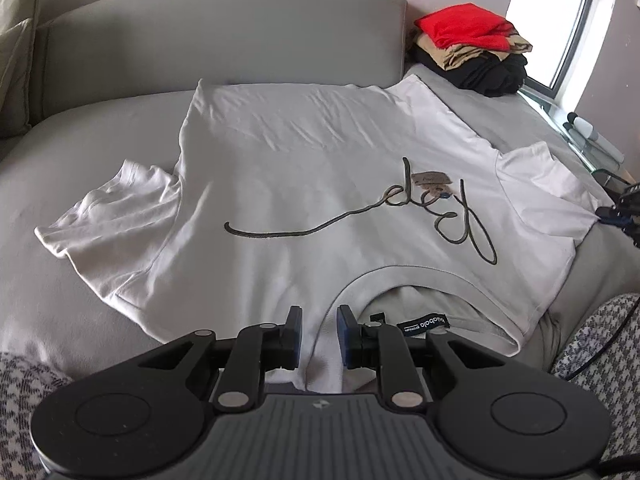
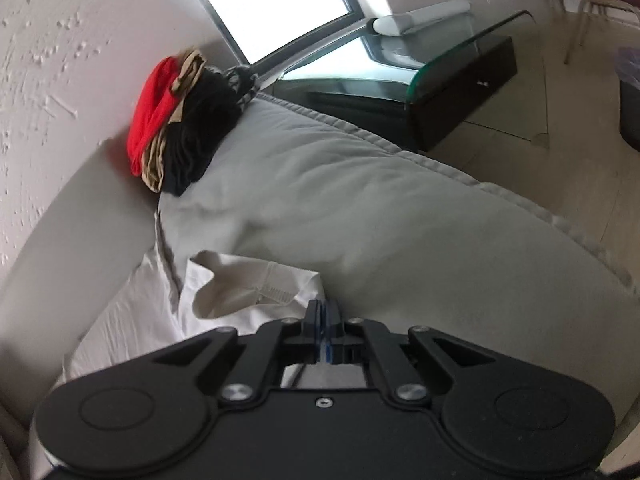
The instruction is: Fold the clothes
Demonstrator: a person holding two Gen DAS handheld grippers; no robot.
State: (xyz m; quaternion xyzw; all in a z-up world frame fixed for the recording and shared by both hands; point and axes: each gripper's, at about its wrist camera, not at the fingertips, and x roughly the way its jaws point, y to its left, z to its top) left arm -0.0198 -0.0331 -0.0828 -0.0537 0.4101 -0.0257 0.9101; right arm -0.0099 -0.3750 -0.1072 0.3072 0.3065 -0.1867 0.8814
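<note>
left gripper [image 1: 318,334] parted over the collar of the white t-shirt [image 1: 304,184], spread flat on the grey sofa [image 1: 224,28]; right gripper [image 2: 323,322] pinched on a sleeve edge. folded stack [image 1: 474,50] behind; this shirt unfolded.

White t-shirt [image 1: 304,168]: soft matt cloth, lightly creased, dark script print slightly raised. Sofa [image 1: 224,36]: grey matt woven fabric. Grippers [image 1: 318,330] [image 2: 322,320]: black matt plastic, silver metal screws, blue rubbery pads. Side table [image 2: 452,52]: glossy clear glass. Wall [image 2: 52,40]: rough, bumpy plaster.
</note>
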